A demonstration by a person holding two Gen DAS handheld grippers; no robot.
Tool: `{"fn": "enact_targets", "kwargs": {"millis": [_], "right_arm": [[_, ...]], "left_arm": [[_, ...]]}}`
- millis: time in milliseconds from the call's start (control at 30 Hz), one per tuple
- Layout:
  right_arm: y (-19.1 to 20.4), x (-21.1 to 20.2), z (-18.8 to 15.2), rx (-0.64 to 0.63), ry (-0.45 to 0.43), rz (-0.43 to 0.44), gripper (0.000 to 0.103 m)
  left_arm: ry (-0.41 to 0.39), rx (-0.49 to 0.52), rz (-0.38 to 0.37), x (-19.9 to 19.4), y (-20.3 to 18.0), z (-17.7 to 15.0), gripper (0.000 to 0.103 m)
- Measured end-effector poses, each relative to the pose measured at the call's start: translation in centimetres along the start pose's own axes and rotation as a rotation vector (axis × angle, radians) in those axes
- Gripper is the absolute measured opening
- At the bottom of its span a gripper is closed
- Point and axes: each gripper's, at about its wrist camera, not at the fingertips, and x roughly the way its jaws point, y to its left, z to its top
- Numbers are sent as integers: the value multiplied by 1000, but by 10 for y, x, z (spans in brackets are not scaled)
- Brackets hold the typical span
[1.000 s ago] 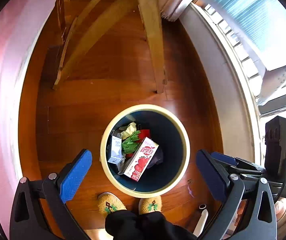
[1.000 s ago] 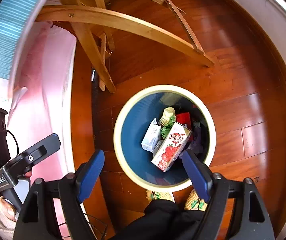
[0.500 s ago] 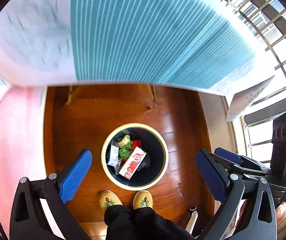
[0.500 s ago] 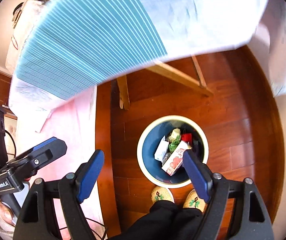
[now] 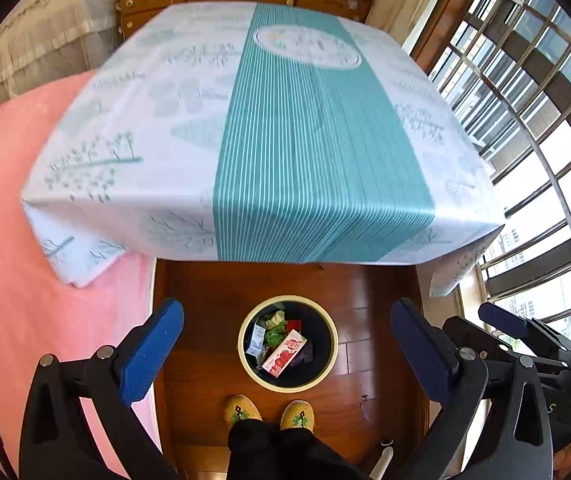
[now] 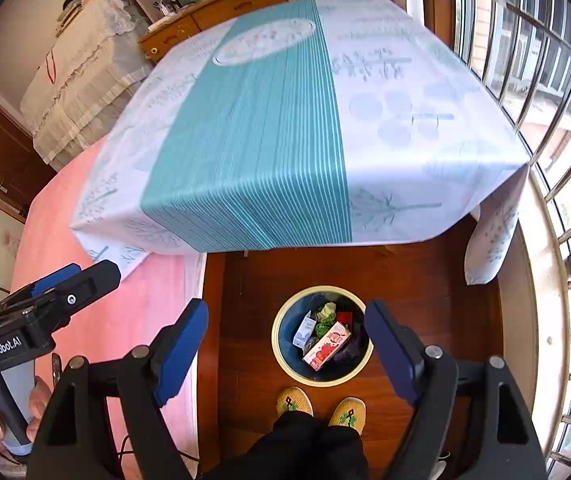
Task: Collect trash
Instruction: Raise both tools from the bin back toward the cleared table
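A: The left gripper [image 5: 285,354] is spread wide with nothing between its blue pads. The right gripper [image 6: 285,350] matches it, jaws far apart and empty. Both hang high above the floor and look down.

B: So neither one carries any rubbish at this moment?

A: None. The rubbish sits in the trash bin [image 5: 245,364], a round can with a cream rim and a dark blue inside, standing on the wooden floor [image 5: 377,300] just ahead of the person's yellow slippers [image 5: 267,412].

B: What lies inside it?

A: A red and white strawberry carton [image 5: 284,353] lies slanted on top. A small white and blue carton [image 6: 304,330] leans beside it, near a crumpled green wrapper [image 5: 275,334], something red and a dark scrap that is hard to identify.

B: And the table?

A: The tablecloth [image 5: 261,140], white with a teal striped band, looks bare in both views, though the pictures are a little blurred. A pink bedspread [image 5: 9,264] borders it on the left.

B: Then what would serve the work best?

A: Judging by the bare cloth, collection seems close to finished. A careful operator would scan the cloth and floor for anything missed and hold the jaws apart until a target is lined up squarely between the pads.
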Motion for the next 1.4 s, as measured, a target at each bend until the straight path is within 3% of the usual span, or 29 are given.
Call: {"fn": "enact_targets", "kwargs": {"millis": [300, 667, 1400], "right_arm": [[19, -60, 31, 1, -60, 2, 81], [37, -104, 54, -49, -157, 10, 81], [42, -129, 57, -71, -229, -13, 81]], "left_arm": [[-79, 7, 56, -70, -16, 25, 102], [-164, 2, 101, -116, -31, 42, 102], [-208, -15, 119, -131, -44, 44, 102]]}}
